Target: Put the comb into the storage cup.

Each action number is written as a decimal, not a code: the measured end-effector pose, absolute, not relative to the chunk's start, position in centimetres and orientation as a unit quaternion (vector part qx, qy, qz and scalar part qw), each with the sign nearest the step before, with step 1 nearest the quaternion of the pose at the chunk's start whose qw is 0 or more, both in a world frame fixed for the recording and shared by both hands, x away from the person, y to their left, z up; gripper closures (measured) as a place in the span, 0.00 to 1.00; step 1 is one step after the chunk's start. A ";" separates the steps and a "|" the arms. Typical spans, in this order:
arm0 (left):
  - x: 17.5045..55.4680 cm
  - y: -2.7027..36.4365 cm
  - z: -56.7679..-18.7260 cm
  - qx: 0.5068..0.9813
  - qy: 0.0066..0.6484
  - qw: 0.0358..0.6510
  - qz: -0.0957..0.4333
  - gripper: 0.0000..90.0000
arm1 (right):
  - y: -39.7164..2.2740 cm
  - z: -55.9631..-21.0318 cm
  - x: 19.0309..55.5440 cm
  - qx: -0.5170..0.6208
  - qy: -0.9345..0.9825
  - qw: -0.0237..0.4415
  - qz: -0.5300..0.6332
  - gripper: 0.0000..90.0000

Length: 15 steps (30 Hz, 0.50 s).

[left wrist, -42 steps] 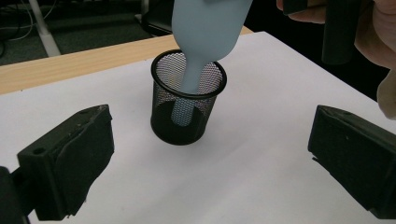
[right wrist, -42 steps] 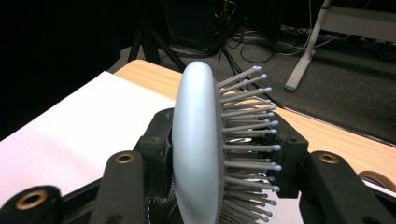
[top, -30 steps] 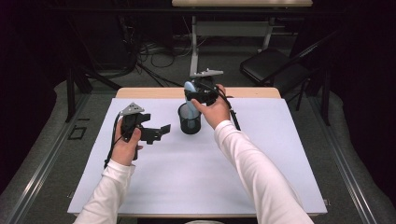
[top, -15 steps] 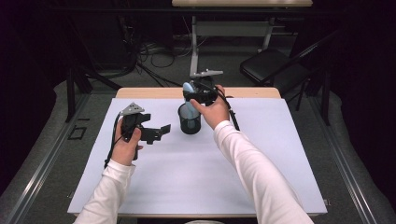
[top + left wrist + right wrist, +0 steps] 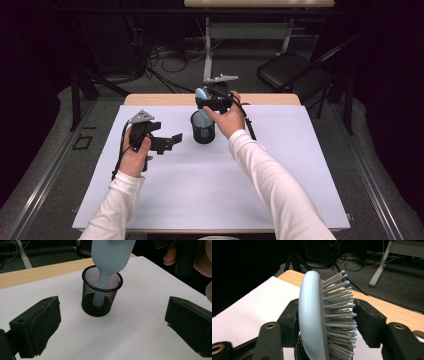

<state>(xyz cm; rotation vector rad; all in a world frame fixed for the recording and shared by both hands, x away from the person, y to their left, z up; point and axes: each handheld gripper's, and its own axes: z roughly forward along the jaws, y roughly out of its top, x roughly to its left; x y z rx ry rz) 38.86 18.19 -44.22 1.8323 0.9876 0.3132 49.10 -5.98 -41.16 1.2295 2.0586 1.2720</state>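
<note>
Here, a black mesh pen cup (image 5: 203, 129) stands upright on the white sheet (image 5: 280, 170) covering the table, toward its far edge. A pale blue hairbrush (image 5: 107, 262) stands in the cup handle-down, its handle reaching the cup's bottom and its head rising above the rim. The right gripper (image 5: 212, 97) sits directly over the cup with the brush head between its jaws; these have just been opening, and on the bristle side the pad seems barely to meet the bristle tips, so the grip looks loosened. The left gripper (image 5: 167, 141) rests just left of the cup, aimed at it, jaws wide apart with nothing between them. Beyond the cup, off the table: cables (image 5: 170, 55), a white desk leg (image 5: 209, 47), a dark folding chair (image 5: 295, 75).
</note>
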 end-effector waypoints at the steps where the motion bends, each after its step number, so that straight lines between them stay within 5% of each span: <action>1: 38.9 18.2 -44.2 0.756 0.407 0.495 0.129 0.01 | -6.0 -41.2 49.1 0.444 0.741 0.211 0.458 0.44; 15: 38.9 18.2 -44.2 0.756 0.407 0.496 0.130 0.01 | -6.2 -40.8 49.2 0.451 0.734 0.226 0.454 0.19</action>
